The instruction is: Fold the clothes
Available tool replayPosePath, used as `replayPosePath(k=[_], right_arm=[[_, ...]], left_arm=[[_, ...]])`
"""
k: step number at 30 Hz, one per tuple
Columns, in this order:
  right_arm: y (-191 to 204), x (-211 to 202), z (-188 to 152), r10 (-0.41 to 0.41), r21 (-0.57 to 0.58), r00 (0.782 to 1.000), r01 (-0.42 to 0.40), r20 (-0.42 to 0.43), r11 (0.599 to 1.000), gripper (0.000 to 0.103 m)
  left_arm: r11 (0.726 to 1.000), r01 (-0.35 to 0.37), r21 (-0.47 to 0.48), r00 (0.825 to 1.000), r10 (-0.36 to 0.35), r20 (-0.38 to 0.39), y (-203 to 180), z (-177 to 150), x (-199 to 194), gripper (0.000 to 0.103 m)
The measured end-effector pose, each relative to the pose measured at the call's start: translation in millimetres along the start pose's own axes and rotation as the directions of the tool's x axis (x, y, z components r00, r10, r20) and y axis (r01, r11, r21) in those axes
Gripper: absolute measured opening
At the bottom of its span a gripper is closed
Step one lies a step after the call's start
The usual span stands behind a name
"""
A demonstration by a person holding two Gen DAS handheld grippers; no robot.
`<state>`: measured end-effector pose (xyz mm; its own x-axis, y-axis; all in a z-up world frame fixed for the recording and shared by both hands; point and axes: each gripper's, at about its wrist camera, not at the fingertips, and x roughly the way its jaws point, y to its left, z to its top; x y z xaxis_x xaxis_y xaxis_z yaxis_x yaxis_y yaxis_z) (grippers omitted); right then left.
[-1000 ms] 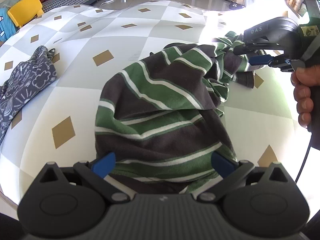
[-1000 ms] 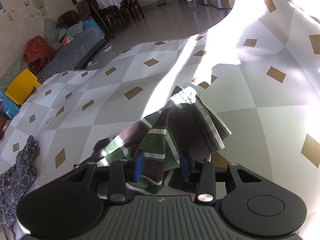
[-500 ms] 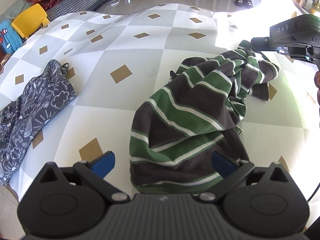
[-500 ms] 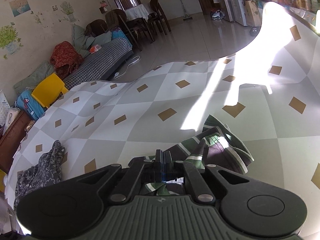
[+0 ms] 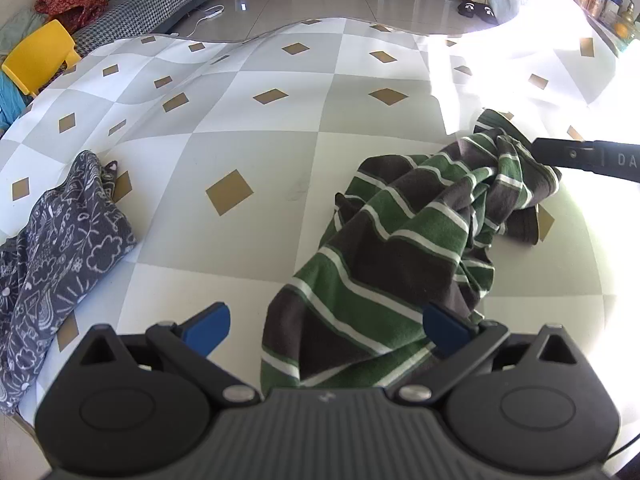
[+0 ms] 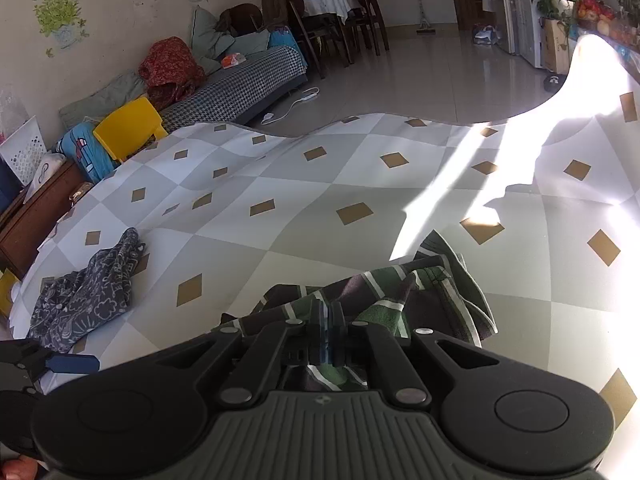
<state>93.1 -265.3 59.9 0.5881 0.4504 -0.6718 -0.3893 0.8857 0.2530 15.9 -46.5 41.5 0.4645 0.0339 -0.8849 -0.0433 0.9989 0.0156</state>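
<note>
Pinching only a thin bunch of the striped shirt point(image 6: 404, 292), the right hand-held gripper point(image 6: 327, 330) risks slipping off; the left hand-held gripper point(image 5: 324, 326) gapes, released.

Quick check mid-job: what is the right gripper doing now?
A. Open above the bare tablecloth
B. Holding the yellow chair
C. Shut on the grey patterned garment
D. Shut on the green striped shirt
D: the right gripper has its fingers pinched together on a fold of the green striped shirt.
</note>
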Motion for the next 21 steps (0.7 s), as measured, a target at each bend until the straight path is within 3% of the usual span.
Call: replayPosePath(k=[3,8,21], right_arm=[[-15.1,-3.1,2.1,-0.021,0.047,1.0,0.021,0.002,0.999,0.023],[-40.5,1.2,3.2,-0.012,0.201,1.0,0.016,-0.018,0.98,0.036],[-28.3,56.5,-3.6,-0.015,0.244,0.994,0.042,-0.11,0.969,0.042]], left_arm=[[1.0,0.005,-0.027,1.0,-0.005,0.01,4.9,3.6,3.6,0.103],[0.998,0.036,-0.055,0.999,-0.036,-0.002,9.7,4.7,9.6,0.103],[0.998,0.046,-0.033,0.997,-0.048,-0.058,2.5,2.3,30.9,0.103]])
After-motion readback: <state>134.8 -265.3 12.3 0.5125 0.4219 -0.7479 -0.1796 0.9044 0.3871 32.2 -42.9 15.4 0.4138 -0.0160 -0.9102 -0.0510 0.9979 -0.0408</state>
